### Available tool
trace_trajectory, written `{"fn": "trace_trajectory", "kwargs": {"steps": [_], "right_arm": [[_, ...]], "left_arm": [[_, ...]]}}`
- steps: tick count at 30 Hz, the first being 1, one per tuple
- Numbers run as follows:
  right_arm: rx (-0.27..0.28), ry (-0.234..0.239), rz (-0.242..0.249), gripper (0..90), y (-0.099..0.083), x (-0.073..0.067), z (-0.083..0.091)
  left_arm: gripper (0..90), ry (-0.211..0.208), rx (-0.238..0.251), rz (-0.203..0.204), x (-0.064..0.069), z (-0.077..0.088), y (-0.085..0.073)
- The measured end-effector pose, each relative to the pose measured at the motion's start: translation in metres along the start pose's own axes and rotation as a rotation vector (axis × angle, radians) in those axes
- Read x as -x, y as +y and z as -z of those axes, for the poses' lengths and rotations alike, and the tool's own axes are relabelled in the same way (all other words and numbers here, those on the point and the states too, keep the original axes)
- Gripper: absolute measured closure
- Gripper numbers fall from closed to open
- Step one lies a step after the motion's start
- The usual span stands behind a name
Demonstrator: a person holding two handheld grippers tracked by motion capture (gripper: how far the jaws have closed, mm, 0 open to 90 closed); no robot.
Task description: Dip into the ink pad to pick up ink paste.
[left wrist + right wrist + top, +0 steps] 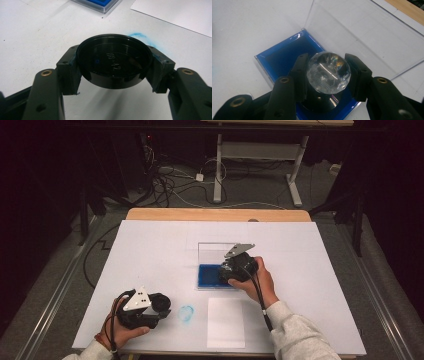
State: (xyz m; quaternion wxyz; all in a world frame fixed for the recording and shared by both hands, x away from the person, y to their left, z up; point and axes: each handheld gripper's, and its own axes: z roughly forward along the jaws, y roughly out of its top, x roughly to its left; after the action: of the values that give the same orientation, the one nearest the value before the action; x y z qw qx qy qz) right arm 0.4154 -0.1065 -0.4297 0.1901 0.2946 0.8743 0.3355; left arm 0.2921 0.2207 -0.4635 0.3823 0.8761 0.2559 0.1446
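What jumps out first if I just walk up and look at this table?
Probably the blue ink pad in its open clear case mid-table, where the right claw holds a stamp with a faceted clear knob over the blue. Nearer the person, the left claw grips a round black lid, and a smeared blue stamp mark sits on the white table beside a blank white sheet.
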Motion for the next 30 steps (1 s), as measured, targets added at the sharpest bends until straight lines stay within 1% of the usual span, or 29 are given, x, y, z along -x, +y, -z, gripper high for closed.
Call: {"fn": "trace_trajectory", "kwargs": {"steps": [3, 5, 7, 10, 17, 19, 20, 23, 24, 25, 27, 29, 30], "right_arm": [[-0.006, -0.011, 0.011, 57.6, 0.002, -0.001, -0.001], [0.000, -0.011, 0.003, 57.6, 0.003, 0.000, -0.003], [-0.001, -0.014, 0.009, 57.6, 0.003, 0.000, -0.003], [-0.003, -0.016, 0.006, 57.6, 0.000, -0.001, -0.001], [0.023, -0.020, -0.001, 57.6, -0.008, -0.001, 0.003], [0.026, -0.031, 0.015, 57.6, -0.009, -0.003, 0.003], [0.021, -0.035, 0.015, 57.6, -0.008, -0.004, 0.002], [0.005, -0.063, 0.045, 57.6, -0.004, -0.009, 0.000], [-0.001, -0.065, 0.046, 57.6, -0.002, -0.009, -0.001], [-0.005, -0.062, 0.034, 57.7, -0.001, -0.008, -0.002], [-0.003, -0.057, 0.029, 57.7, 0.000, -0.006, -0.003], [0.000, -0.053, 0.016, 57.7, -0.001, -0.005, -0.003], [0.001, -0.053, 0.017, 57.7, -0.002, -0.005, -0.002]], "left_arm": [[36.4, 0.001, -0.002, 0.001, 0.000, 0.000, 0.000], [36.4, 0.000, 0.000, 0.001, 0.000, 0.000, 0.000], [36.4, -0.001, 0.003, 0.002, 0.000, 0.001, 0.000], [36.4, 0.001, 0.002, 0.001, -0.001, 0.002, -0.001], [36.4, 0.012, 0.008, 0.008, 0.000, 0.004, -0.002], [36.4, 0.012, 0.008, 0.009, 0.000, 0.005, -0.002], [36.4, 0.011, 0.008, 0.009, 0.000, 0.005, -0.002], [36.4, 0.011, 0.002, 0.004, 0.000, 0.004, -0.002], [36.4, 0.012, -0.001, 0.003, 0.000, 0.003, -0.001], [36.4, 0.012, -0.003, 0.003, 0.000, 0.003, -0.001], [36.4, 0.010, -0.001, 0.002, 0.000, 0.003, -0.001], [36.4, 0.009, -0.001, -0.002, 0.000, 0.002, 0.000], [36.4, 0.008, -0.001, -0.002, 0.000, 0.002, 0.000]]}}
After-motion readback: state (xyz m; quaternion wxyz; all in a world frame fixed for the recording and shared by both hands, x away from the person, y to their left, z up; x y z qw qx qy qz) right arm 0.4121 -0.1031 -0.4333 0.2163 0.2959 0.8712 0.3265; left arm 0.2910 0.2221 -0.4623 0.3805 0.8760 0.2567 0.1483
